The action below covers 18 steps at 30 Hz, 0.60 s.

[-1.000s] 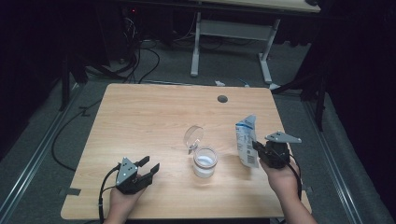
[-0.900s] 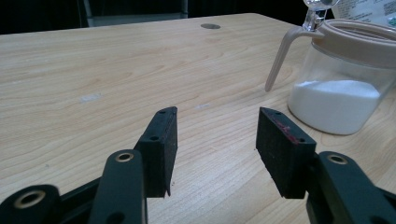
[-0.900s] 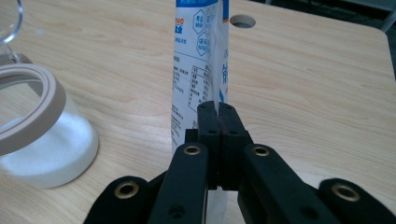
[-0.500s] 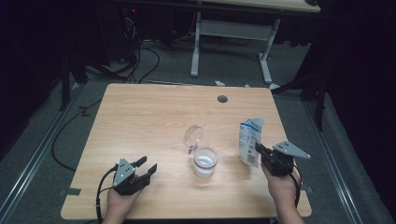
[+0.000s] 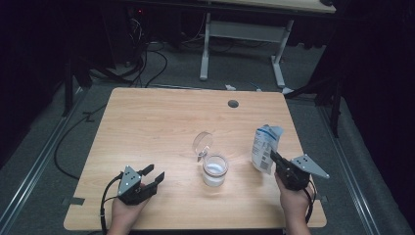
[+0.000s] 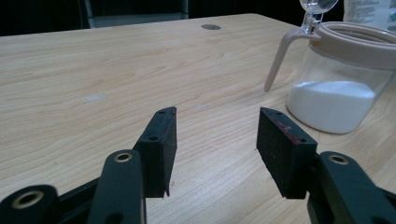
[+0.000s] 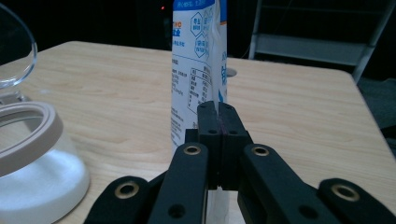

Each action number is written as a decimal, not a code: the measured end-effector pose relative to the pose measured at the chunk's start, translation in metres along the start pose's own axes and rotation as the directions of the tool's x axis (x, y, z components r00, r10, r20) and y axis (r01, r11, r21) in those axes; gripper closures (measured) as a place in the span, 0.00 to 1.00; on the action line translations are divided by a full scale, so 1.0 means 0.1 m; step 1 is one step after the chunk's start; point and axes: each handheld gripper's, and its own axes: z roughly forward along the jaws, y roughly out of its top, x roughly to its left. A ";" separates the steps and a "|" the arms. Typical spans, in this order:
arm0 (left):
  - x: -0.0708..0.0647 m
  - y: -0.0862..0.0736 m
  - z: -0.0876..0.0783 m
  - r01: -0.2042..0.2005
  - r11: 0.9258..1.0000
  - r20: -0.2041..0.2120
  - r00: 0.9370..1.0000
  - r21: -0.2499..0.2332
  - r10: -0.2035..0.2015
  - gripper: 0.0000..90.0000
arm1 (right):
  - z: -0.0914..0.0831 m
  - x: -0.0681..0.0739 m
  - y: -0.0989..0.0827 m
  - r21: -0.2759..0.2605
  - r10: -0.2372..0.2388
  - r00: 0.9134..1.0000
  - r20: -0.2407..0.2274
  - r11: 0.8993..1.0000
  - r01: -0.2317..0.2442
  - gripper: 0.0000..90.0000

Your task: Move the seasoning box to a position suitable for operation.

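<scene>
Wooden table (image 5: 147,127): right claw (image 7: 218,116) pinches the white bag (image 7: 198,60) shut, probably setting it down; jar (image 7: 32,158) to its left. Left claw (image 6: 212,135) gapes empty.

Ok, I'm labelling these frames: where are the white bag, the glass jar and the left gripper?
white bag (image 5: 265,147): high view, printed front face.
glass jar (image 5: 214,172): high view, the white powder inside.
left gripper (image 6: 215,135): left gripper view, midway between its open fingertips.
</scene>
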 end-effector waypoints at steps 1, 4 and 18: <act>0.01 0.00 -0.01 0.001 1.000 0.005 1.000 0.005 -0.001 0.53 | 0.00 -0.03 0.01 -0.012 0.002 1.000 0.003 1.000 -0.002 1.00; 0.04 -0.01 -0.04 0.001 1.000 -0.006 1.000 0.009 -0.001 0.53 | -0.02 -0.08 0.05 -0.024 -0.002 1.000 0.009 1.000 0.002 1.00; 0.08 -0.03 -0.08 0.009 1.000 -0.021 1.000 0.006 -0.009 0.53 | 0.11 -0.13 -0.08 -0.014 -0.014 1.000 0.021 1.000 0.014 1.00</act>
